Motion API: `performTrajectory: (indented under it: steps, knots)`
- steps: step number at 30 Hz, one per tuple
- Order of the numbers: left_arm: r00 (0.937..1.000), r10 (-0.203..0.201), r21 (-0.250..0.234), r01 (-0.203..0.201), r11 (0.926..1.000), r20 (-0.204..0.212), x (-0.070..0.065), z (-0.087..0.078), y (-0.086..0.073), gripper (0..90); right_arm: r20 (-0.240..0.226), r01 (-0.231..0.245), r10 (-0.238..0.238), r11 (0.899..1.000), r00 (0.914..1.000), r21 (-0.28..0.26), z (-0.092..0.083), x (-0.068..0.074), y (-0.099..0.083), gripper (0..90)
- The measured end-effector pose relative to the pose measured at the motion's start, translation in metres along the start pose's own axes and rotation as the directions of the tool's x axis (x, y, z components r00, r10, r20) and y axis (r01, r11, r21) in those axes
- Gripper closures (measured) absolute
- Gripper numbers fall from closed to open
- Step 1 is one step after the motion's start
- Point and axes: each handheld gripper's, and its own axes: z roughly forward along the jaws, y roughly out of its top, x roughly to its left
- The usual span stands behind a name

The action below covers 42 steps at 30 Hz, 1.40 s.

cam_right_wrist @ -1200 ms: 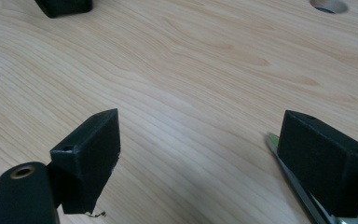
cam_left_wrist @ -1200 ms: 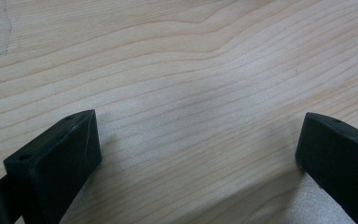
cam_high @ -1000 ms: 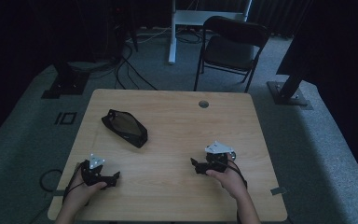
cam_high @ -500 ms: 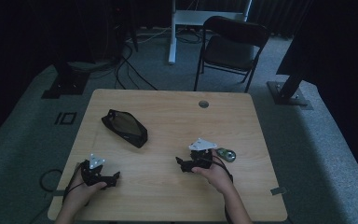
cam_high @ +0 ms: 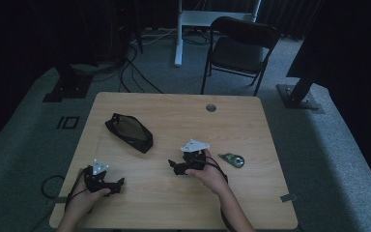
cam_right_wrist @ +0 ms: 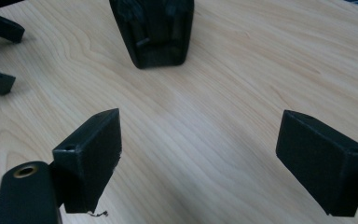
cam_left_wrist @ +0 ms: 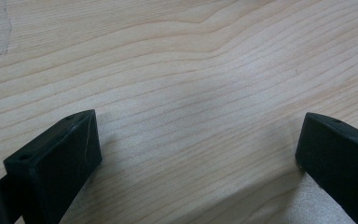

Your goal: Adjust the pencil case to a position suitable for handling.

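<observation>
Black pouch (cam_high: 129, 132) on table (cam_high: 251, 125), right gripper (cam_high: 175, 167) gaping nearby

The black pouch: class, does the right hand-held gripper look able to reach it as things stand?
Probably yes: bare wood lies between the right hand-held gripper and the black pouch, and its jaws are open and empty.

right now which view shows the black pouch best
The high view: the whole black pouch lies on the table, ahead of the left hand-held gripper. The right gripper view catches one dark end of it, close up.
</observation>
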Motion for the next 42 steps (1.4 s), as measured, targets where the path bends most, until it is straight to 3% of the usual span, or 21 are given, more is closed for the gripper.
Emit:
performTrajectory:
  steps: [4, 27, 37, 42]
  knots:
    - [1.0000, 0.000, 0.001, 0.000, 1.0000, 0.000, 0.000, 0.000, 0.000, 0.2, -0.019, 0.020, -0.020, 1.000, 0.9996, -0.010, 0.009, 0.006, 0.009, 14.1]
    - [1.0000, 0.003, 0.003, -0.003, 1.0000, 0.001, 0.000, 0.000, 0.000, 0.2, -0.019, 0.059, -0.059, 0.998, 0.9981, -0.014, 0.046, 0.020, 0.034, 25.3]
    - [1.0000, 0.004, 0.004, -0.004, 1.0000, 0.001, 0.000, 0.000, 0.000, 0.2, -0.053, 0.060, -0.062, 0.998, 0.9967, -0.037, 0.059, 0.027, 0.044, 30.2]
    - [1.0000, 0.004, 0.003, -0.004, 1.0000, 0.000, 0.000, 0.000, 0.000, 0.2, -0.043, 0.058, -0.060, 0.997, 0.9973, -0.049, 0.066, 0.028, 0.050, 34.3]
